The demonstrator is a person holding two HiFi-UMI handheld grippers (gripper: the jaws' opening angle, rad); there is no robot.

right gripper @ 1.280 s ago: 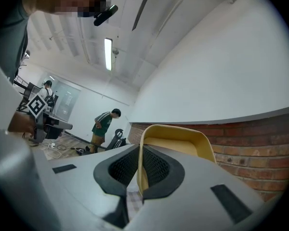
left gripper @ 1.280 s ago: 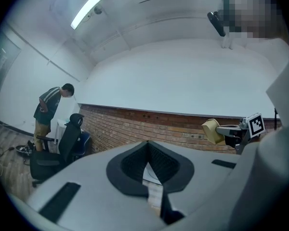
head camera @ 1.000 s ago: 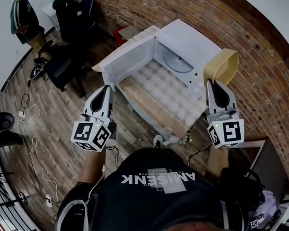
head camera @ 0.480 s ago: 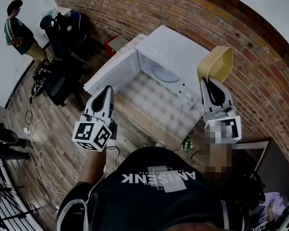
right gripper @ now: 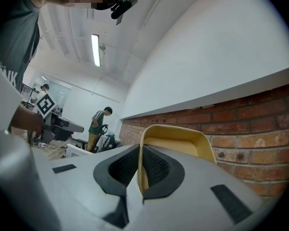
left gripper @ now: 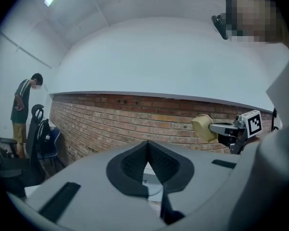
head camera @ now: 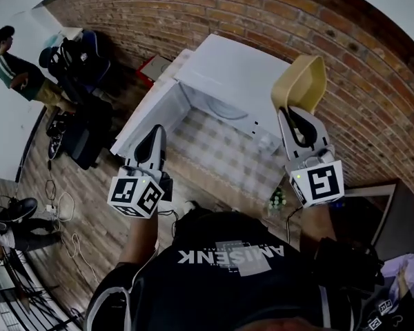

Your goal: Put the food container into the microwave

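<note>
- Our right gripper point(head camera: 290, 113) pinches the rim of the yellow food container point(head camera: 301, 81), tilted up beside the brick wall point(head camera: 372, 95).
- The white microwave point(head camera: 241, 74) stands on a checkered table point(head camera: 228, 157), with its door point(head camera: 148, 119) open.
- Our left gripper point(head camera: 158, 129) hovers just before this door.

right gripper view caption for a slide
Yellow food container pinched by its rim in the right gripper, brick wall behind.

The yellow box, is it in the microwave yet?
Not yet. Done: the microwave has its door open, and the yellow box is picked up. In hand: the right claw pinches the box's rim and holds it up by the brick wall, outside the microwave. The left claw is shut and empty. Left to do: put the box inside.
</note>
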